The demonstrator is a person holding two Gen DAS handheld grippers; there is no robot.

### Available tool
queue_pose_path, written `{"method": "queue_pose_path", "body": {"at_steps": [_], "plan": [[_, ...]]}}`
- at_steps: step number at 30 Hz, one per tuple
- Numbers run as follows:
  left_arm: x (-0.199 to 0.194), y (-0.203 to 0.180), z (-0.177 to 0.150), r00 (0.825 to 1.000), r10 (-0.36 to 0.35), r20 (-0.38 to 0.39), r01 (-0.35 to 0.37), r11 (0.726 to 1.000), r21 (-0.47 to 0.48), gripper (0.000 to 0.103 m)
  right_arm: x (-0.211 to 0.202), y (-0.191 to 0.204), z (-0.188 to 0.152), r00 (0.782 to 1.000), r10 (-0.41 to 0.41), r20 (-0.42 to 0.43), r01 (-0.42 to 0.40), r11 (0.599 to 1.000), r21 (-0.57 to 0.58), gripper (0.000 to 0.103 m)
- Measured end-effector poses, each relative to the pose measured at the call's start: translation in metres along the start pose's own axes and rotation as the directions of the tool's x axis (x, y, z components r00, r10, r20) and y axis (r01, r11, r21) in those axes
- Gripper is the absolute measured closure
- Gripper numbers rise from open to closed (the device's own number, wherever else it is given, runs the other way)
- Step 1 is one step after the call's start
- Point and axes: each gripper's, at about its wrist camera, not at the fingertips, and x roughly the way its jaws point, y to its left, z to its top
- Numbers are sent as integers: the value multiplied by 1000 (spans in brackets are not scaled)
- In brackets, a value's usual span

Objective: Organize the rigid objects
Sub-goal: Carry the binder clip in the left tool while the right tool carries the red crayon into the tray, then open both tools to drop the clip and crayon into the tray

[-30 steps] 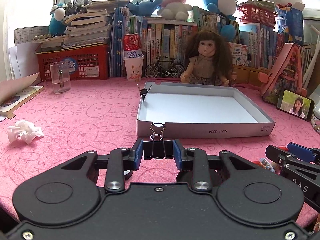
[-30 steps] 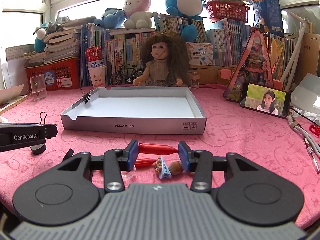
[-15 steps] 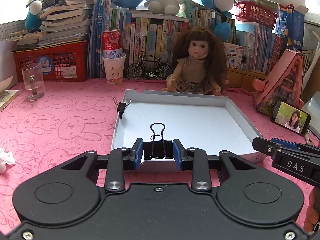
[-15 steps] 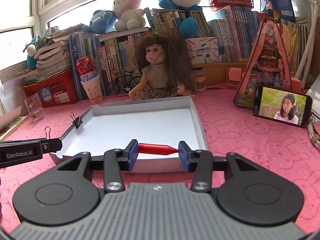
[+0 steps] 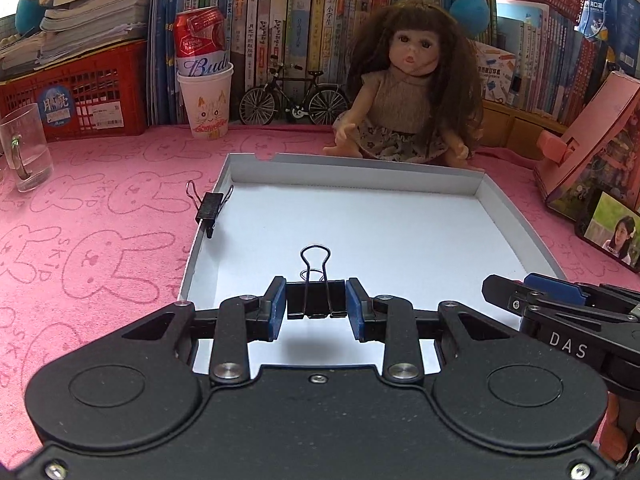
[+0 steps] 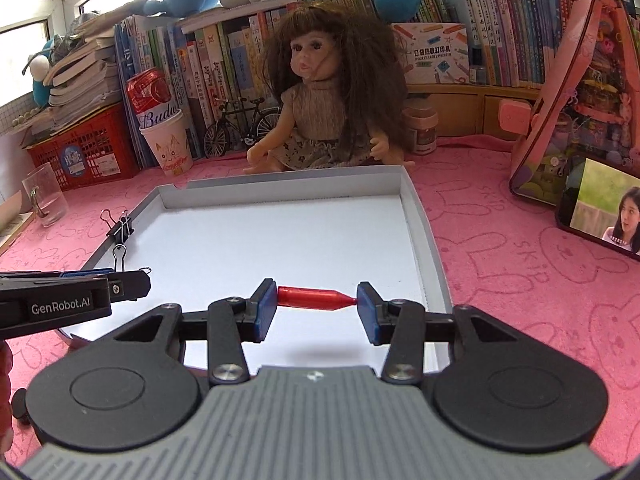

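My left gripper [image 5: 316,306] is shut on a black binder clip [image 5: 316,296] and holds it above the near left part of a shallow white box [image 5: 360,236]. My right gripper [image 6: 317,306] is shut on a red bullet-shaped piece [image 6: 316,297], held lengthwise between the pads above the near part of the box [image 6: 280,240]. Another black binder clip [image 5: 210,204] is clamped on the box's left wall; it also shows in the right wrist view [image 6: 120,226]. The left gripper's tip [image 6: 120,280] appears at the left of the right wrist view.
A doll [image 5: 408,92] sits behind the box. A glass mug [image 5: 24,148], a paper cup with a can [image 5: 204,92] and a red basket [image 5: 80,88] stand at the back left. A phone [image 6: 604,204] and a pink case [image 6: 576,100] are on the right.
Both grippers have moved forward from the pink mat to over the white box, each carrying its object. The small items on the mat near the right gripper are out of view.
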Motion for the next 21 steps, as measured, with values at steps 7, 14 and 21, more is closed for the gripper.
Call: {"method": "queue_pose_path", "body": {"at_steps": [7,14,21], "plan": [[14,-5,-3,1000,6,-23,-5,1000,14,73,14,-5,-1,999,-13,-36,13,1000,12,53],[23,-9,-7,999,17,-44,-16,1000,27,73,20,-2,-2,998,-15,-53,15,1000,-2,51],[21,-12,-8,999,22,-35,-21,999,36,68,19,0,-2,999,-11,-43,11,1000,0,40]]}}
